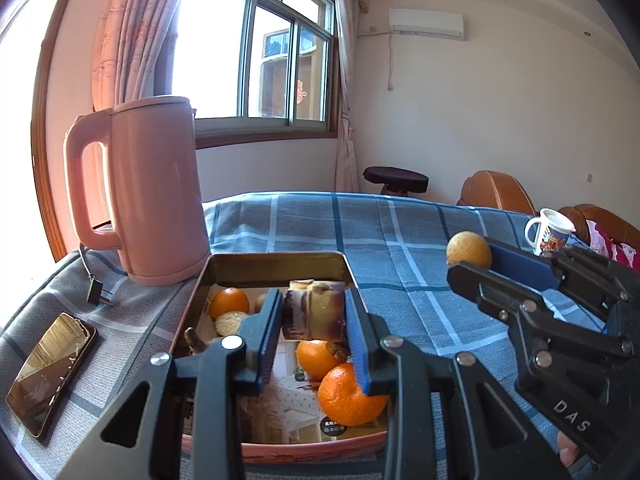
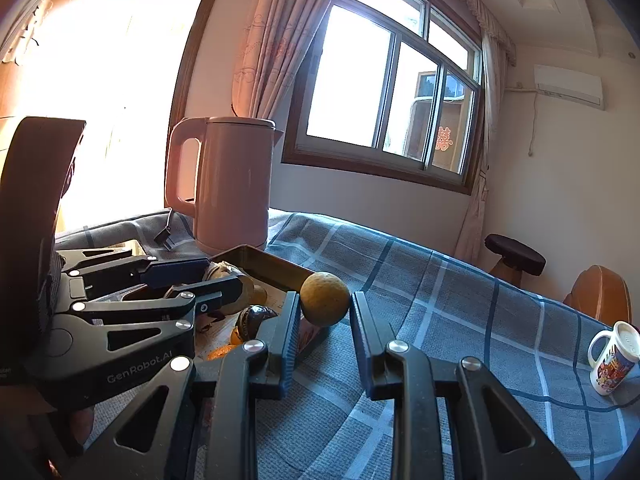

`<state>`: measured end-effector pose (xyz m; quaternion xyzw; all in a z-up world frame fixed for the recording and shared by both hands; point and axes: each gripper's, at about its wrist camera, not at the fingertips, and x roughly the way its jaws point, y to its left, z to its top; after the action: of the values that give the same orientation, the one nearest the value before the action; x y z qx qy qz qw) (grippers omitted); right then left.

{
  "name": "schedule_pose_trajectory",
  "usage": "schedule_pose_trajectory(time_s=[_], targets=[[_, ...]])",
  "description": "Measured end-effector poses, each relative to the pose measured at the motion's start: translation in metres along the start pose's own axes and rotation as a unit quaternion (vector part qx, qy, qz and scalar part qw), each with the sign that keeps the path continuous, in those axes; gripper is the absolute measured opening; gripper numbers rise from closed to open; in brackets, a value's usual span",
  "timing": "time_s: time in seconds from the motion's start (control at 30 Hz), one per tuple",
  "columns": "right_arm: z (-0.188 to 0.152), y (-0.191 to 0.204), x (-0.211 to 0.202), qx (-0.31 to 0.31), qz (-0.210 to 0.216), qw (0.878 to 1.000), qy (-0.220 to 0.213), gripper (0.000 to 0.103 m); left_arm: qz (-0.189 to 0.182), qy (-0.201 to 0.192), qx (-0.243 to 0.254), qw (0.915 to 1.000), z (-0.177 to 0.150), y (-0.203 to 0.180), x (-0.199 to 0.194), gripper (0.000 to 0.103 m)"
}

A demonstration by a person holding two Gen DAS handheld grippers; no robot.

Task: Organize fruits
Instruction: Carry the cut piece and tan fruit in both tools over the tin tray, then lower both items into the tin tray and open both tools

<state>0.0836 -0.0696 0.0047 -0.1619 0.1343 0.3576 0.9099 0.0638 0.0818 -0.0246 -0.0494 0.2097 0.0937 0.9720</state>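
Your left tool [image 1: 314, 320] is closed on a short piece of brown and yellow fruit [image 1: 314, 312], which looks like a cut banana piece, and it holds this piece above the open tin box [image 1: 276, 262]. Under this tool, inside the box, lie three oranges [image 1: 352, 396] and a round pale biscuit [image 1: 231, 321]. Just behind the box stands a pink kettle [image 1: 156, 192], and to the left of the tool a phone [image 1: 50, 372] lies flat on the counter [image 1: 400, 240], which has a blue checked cloth.

Your right tool [image 2: 325, 304] is closed on a small round yellow-brown fruit [image 2: 325, 299], pinched between the tips of its two fingers. It holds this fruit just at the right edge of the box, near its far corner. The left tool is close on its left side. Far to the right of the right tool a printed mug [image 2: 612, 360] stands upright on the cloth.
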Motion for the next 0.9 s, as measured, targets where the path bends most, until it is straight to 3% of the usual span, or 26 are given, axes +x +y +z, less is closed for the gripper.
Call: schedule_pose_trajectory(time_s=[0.9], targets=[[0.012,0.042,0.028,-0.027,0.037,0.999,0.013,0.027,0.042,0.023,-0.026,0.9985,-0.004,0.044,0.002,0.033]])
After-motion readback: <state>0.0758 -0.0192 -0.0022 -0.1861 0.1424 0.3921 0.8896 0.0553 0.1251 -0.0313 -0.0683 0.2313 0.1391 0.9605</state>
